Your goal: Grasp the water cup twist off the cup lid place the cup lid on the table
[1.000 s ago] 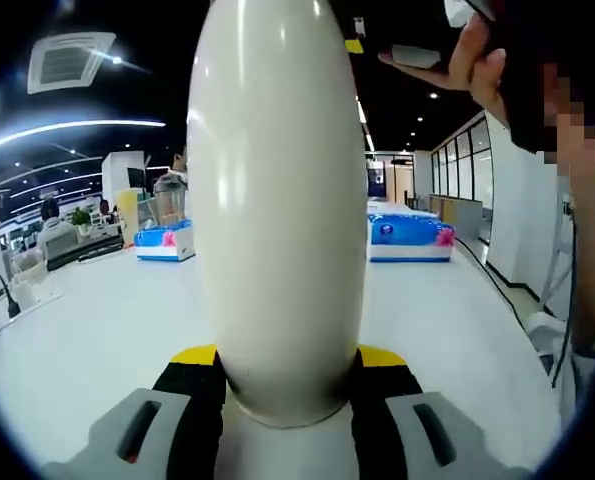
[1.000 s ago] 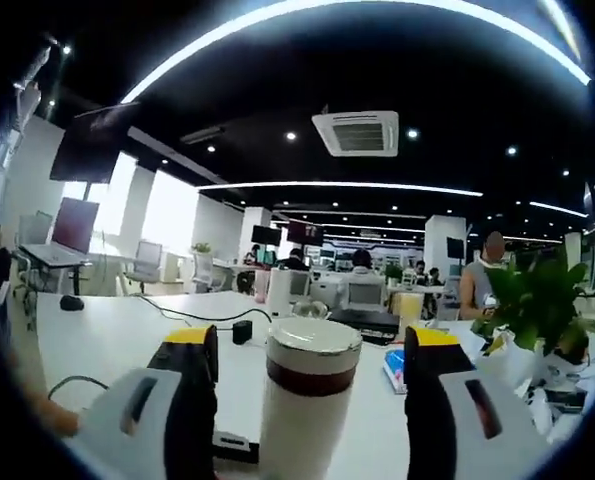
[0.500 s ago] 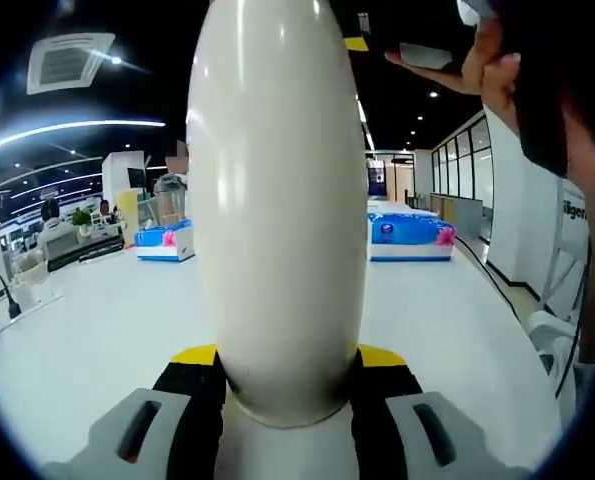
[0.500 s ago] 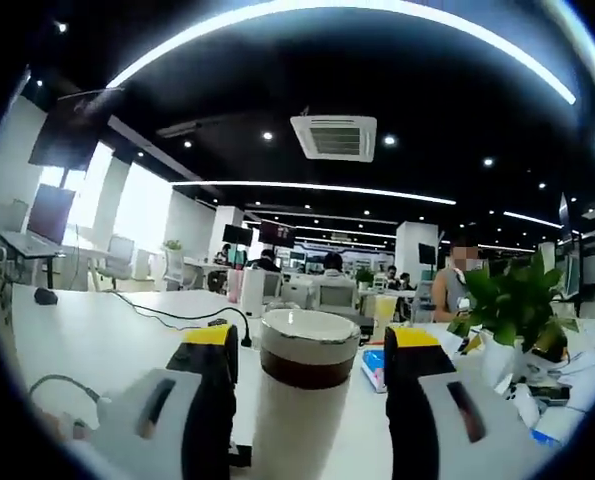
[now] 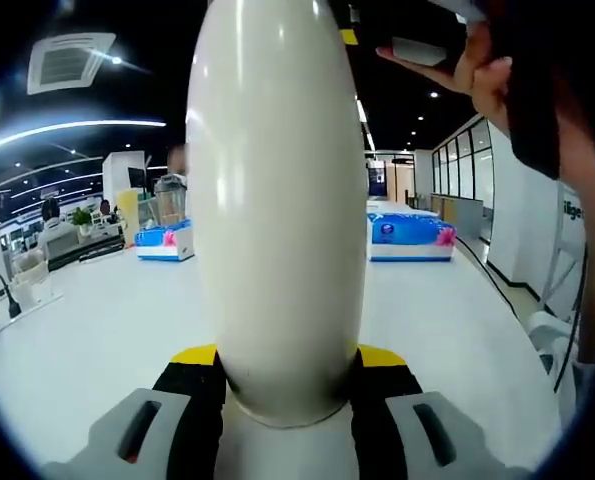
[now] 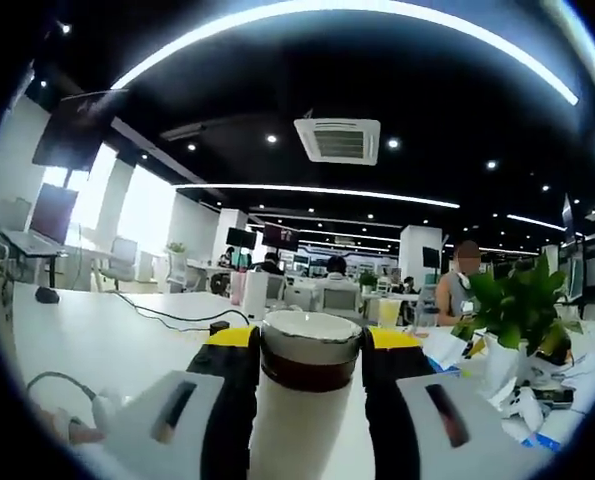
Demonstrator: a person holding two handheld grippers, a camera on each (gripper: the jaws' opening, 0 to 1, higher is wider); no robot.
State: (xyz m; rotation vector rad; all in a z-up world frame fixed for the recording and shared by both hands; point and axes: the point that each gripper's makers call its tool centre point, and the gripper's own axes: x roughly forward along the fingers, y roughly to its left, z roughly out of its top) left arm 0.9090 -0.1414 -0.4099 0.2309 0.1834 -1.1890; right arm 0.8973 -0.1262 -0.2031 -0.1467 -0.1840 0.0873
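The water cup (image 5: 277,200), a tall smooth white body, stands upright in the left gripper view. My left gripper (image 5: 287,355) is shut on its lower part, yellow-tipped fingers (image 5: 192,354) pressed to both sides. In the right gripper view the cup lid (image 6: 312,335), white with a dark brown band under it, sits between the jaws. My right gripper (image 6: 312,340) is shut on the lid, both yellow-tipped fingers (image 6: 232,338) touching its sides. At the top right of the left gripper view, a person's hand (image 5: 482,70) holds the other gripper (image 5: 417,48) above the cup.
A white table (image 5: 77,340) spreads under the cup. Blue tissue packs (image 5: 409,235) lie at its far side. On the desk in the right gripper view are a green plant (image 6: 522,310), a black cable (image 6: 167,315) and a mouse (image 6: 45,294). Behind them people sit at desks.
The right gripper's jaws have come together from wide apart until they touch the lid. The left gripper keeps its hold on the cup. The hand above shifted slightly.
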